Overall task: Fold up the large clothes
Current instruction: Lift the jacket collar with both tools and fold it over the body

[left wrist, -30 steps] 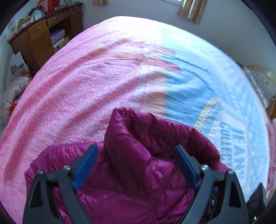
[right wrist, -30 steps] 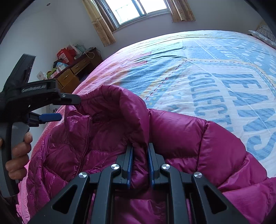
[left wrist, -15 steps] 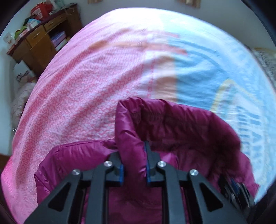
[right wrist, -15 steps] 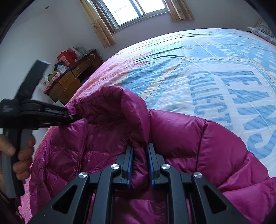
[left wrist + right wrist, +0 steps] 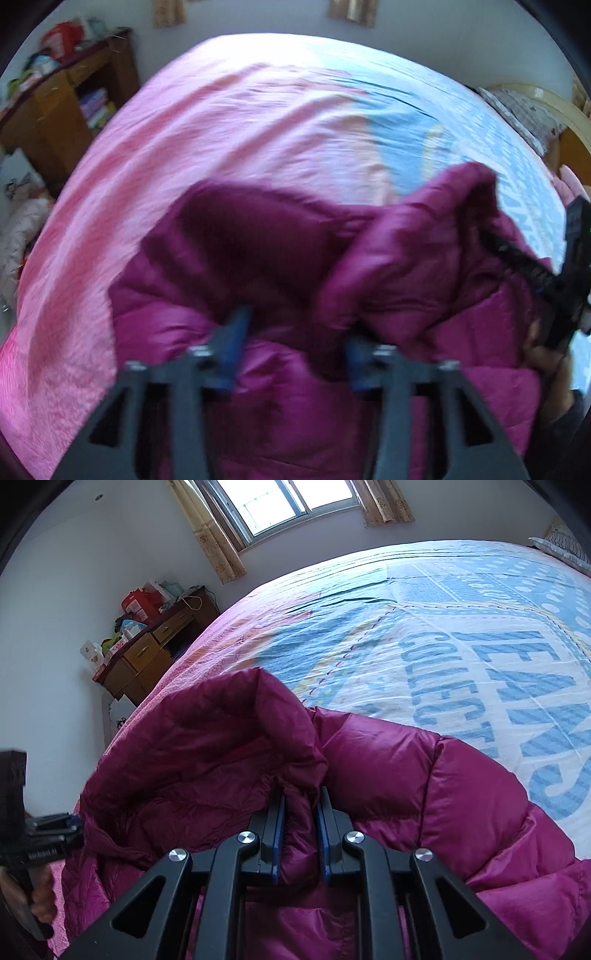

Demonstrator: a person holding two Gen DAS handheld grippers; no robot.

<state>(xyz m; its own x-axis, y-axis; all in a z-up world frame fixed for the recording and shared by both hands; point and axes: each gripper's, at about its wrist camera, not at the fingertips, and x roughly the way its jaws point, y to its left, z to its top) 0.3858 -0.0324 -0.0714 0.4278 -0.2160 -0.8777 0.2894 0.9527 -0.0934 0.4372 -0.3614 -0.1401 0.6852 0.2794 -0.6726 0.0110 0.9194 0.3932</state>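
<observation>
A magenta puffer jacket lies on a bed with a pink-and-blue cover. The right tongs are clamped on a fold by its collar. The left tongs are opening, their blue pads apart over the jacket's fabric below them.

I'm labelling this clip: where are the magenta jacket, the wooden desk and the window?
magenta jacket (image 5: 424,782): right wrist view, on its quilted shoulder panel.
wooden desk (image 5: 147,657): right wrist view, on a drawer front.
window (image 5: 284,502): right wrist view, on the bright pane.
</observation>
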